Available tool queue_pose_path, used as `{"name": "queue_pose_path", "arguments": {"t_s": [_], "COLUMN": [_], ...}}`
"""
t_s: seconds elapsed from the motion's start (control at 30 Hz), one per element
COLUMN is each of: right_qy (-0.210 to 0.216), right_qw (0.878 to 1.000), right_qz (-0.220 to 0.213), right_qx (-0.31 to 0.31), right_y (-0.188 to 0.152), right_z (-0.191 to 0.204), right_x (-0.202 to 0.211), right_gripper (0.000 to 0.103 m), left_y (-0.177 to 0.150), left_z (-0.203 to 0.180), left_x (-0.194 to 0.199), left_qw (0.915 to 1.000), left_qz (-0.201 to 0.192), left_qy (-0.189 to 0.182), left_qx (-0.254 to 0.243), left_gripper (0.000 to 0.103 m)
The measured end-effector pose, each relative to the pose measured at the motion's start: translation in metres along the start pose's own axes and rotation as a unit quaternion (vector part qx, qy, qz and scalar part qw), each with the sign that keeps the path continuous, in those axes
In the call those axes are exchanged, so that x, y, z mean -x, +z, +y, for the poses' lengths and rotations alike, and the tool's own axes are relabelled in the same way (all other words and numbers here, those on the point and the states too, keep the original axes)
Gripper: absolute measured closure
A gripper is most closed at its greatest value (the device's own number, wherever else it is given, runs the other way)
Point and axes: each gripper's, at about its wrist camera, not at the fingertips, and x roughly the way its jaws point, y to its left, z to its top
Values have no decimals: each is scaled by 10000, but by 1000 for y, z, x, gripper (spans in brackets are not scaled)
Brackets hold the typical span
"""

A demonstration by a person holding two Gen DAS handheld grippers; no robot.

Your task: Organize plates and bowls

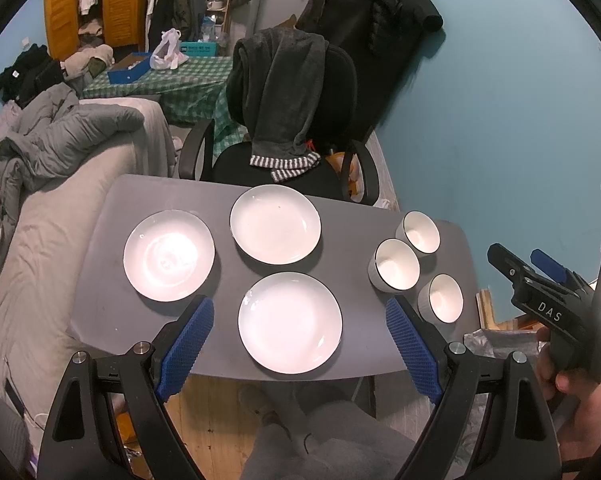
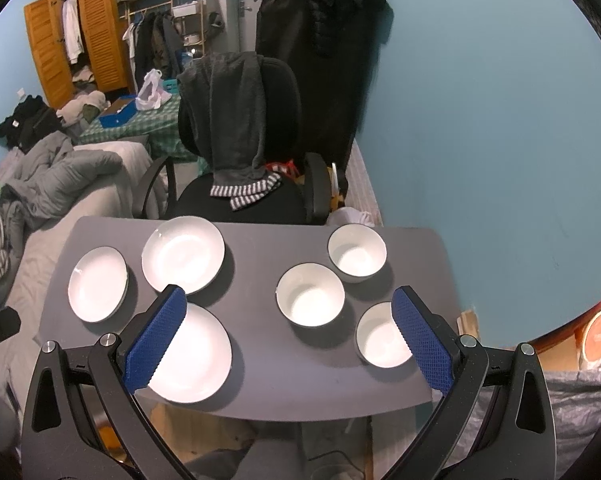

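Three white plates lie apart on the grey table (image 1: 228,344): a left plate (image 1: 168,255), a far plate (image 1: 275,224) and a near plate (image 1: 290,323). Three white bowls stand at the right: a far bowl (image 1: 419,232), a middle bowl (image 1: 395,265) and a near bowl (image 1: 443,298). My left gripper (image 1: 298,344) hangs open above the near plate, holding nothing. My right gripper (image 2: 290,340) is open over the table's front, its fingers framing the middle bowl (image 2: 310,300) and the near bowl (image 2: 380,336). The near plate (image 2: 196,356) is partly behind its left finger.
A black office chair (image 1: 296,136) draped with a dark garment stands behind the table. A bed with grey bedding (image 1: 60,200) runs along the left. The blue wall (image 2: 480,140) is close on the right. A person's legs (image 1: 320,440) show under the table's front edge.
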Motion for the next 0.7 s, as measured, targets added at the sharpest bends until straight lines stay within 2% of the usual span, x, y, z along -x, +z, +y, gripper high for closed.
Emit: {"name": "queue_pose_path", "arguments": {"t_s": [0.7], "right_qy": [-23], "right_qw": [10000], "right_qz": [5], "right_qx": [-16], "right_y": [4], "right_z": [3], "right_x": [-2], "right_gripper": [2], "left_y": [1], "left_z": [1], "left_x": [0], "left_qw": [10000], "left_qz": [5], "left_qy": [-15], "left_qx": [-11], "left_gripper": [14]}}
